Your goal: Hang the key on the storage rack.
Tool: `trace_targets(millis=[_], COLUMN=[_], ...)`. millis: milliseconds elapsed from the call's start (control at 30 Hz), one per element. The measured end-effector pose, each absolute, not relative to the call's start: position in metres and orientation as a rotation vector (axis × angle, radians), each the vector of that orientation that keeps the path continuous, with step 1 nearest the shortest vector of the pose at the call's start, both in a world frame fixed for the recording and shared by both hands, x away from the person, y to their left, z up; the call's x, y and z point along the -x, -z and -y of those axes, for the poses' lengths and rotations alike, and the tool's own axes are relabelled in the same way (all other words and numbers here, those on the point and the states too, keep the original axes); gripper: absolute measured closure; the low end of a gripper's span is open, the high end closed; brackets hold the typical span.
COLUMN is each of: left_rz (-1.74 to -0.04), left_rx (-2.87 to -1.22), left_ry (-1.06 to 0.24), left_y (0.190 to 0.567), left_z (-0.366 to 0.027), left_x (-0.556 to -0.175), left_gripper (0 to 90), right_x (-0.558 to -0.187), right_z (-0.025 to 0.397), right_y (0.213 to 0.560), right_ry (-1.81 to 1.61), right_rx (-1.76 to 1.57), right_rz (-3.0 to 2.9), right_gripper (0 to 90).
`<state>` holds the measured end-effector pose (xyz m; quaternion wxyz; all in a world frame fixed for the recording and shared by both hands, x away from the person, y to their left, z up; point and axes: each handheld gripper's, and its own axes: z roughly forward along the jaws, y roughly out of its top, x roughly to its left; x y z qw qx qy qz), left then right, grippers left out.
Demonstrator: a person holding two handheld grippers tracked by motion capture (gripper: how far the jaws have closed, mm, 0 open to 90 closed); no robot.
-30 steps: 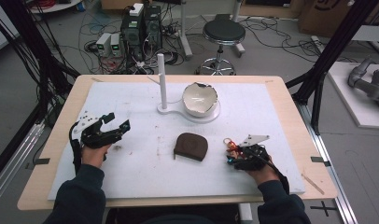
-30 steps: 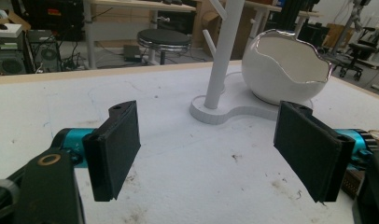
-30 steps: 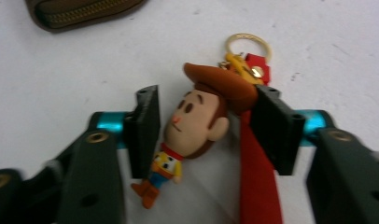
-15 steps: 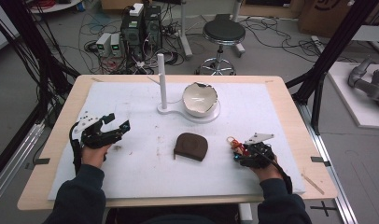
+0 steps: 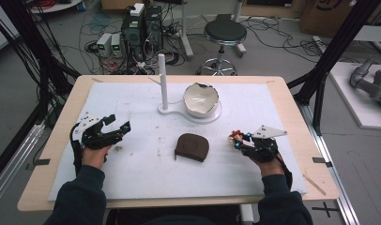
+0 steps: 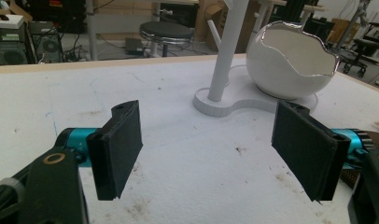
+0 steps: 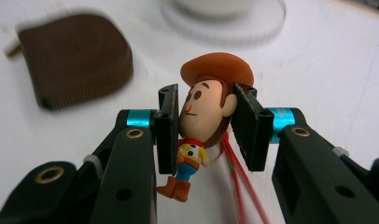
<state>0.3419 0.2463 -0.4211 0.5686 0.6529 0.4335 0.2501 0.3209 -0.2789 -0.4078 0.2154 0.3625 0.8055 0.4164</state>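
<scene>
The surface (image 5: pixel 132 187), padded in white, carries a white stand: a round base (image 5: pixel 216 116) with an upright peg (image 5: pixel 163 79) at its left and an eggshell-shaped bowl (image 5: pixel 201 99) seated on it, far of centre. A brown zip pouch (image 5: pixel 192 146) lies at the middle, nearer you. Your left tongs (image 5: pixel 114 130) rest at the left edge with jaws wide apart and nothing between them; in the left gripper view they (image 6: pixel 206 158) face the stand across bare padding. Your right tongs (image 5: pixel 236 139), right of the pouch, are clamped on the head of a small cowboy figure keychain (image 7: pixel 204 116), whose body and boots hang below the jaws while its red cord (image 7: pixel 239 186) trails toward you. The likely step is carrying the figure to the stand. Keep the clamp square on the head, lift clear of the surface so the cord does not drag, and pass right of the pouch. Approach the bowl's jagged rim from above, not across it.
</scene>
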Motion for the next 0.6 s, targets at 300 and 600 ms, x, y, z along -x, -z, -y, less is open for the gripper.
trace_targets(millis=[300,600], left_rz=[-1.021,-1.02], left_rx=[-1.532,-1.533], left_ry=[-0.582,-0.581], left_y=[0.422,0.422], left_z=[-0.246,-0.246], left_x=[-0.343,-0.343], left_gripper=[24.4,25.3], right_x=[-0.338,-0.361], right_z=[0.27,0.248], right_y=[0.383,0.366], right_ry=[-1.326,-1.343], right_rx=[-0.939,-0.895], right_rz=[-2.125,-2.137], right_gripper=[68.6,69.4])
